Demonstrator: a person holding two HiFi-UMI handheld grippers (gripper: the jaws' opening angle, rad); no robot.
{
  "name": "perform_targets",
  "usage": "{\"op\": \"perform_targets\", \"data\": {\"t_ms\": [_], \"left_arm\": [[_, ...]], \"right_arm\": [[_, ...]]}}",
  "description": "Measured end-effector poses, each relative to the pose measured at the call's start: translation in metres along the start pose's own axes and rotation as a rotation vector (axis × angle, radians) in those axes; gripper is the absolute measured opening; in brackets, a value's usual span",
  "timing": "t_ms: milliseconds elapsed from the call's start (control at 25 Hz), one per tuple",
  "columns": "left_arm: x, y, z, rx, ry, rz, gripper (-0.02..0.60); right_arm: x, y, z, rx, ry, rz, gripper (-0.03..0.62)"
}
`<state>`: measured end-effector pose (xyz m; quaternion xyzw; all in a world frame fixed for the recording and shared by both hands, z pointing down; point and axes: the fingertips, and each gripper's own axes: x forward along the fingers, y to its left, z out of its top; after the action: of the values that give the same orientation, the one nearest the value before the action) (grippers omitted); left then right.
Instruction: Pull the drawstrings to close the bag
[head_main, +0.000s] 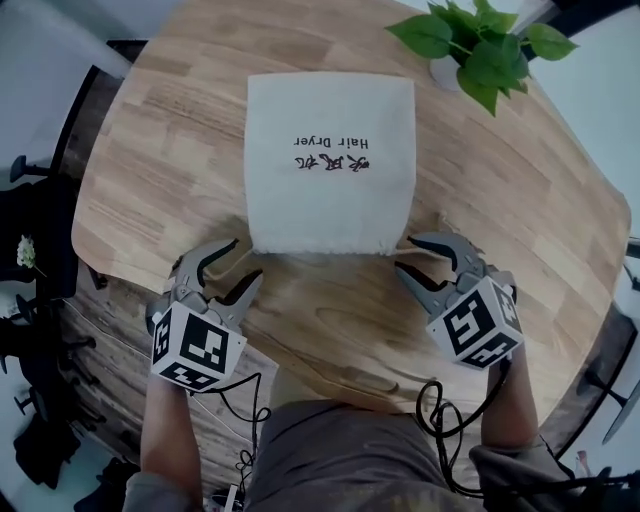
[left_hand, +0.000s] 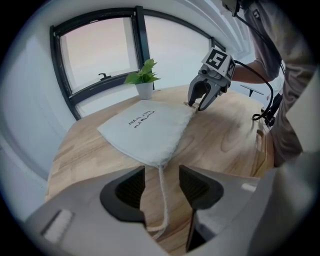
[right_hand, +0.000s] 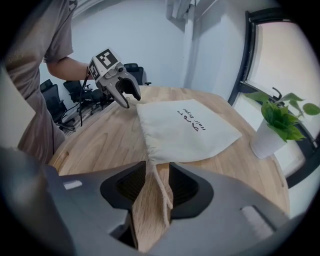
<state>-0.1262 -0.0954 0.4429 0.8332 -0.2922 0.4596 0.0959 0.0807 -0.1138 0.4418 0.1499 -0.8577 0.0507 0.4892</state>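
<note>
The white cloth bag (head_main: 330, 160) lies flat in the middle of the wooden tabletop (head_main: 330, 320). Its printed side faces up and its hemmed mouth (head_main: 320, 250) is along the near edge, with a potted plant (head_main: 480, 45) at the far right. The left tongs (head_main: 247, 259) sit just off the near-left corner of the mouth and the right tongs (head_main: 405, 254) just off the near-right corner. Both pairs stand apart and grip nothing. The left drawstring (left_hand: 162, 195) runs from its corner down through the gap of the left tongs, and the right drawstring (right_hand: 160, 185) lies between the right tongs in the same way. The bag looks light, limp and apparently empty, so it will likely slide across the smooth wood rather than resist. That would mean pulling both cords at once, outward in opposite directions. The cords are thin, soft twisted rope that should flatten and hold well between the ribbed pads. The best place to take hold is probably a little out from each corner, on the cord alone and not on the hem cloth, so the channel can gather freely.
</note>
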Motion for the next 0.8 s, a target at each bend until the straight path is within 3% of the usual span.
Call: {"op": "perform_targets", "data": {"t_ms": [280,440,480,800], "left_arm": [[0.017,0.0,-0.011,-0.038,0.024,-0.06,0.18],[0.017,0.002,-0.016,-0.007,0.044,-0.053,0.032],[0.017,0.002,-0.017,0.007,0.047,-0.051,0.02],[0.012,0.005,-0.02,0.036,0.02,-0.045,0.057]], "right_arm": [[0.021,0.005,-0.006,0.02,0.025,0.033,0.155],[0.022,0.007,-0.007,0.033,0.022,0.048,0.14],[0.021,0.008,-0.007,0.031,0.023,0.05,0.133],[0.02,0.008,-0.008,0.032,0.022,0.059,0.138]]}}
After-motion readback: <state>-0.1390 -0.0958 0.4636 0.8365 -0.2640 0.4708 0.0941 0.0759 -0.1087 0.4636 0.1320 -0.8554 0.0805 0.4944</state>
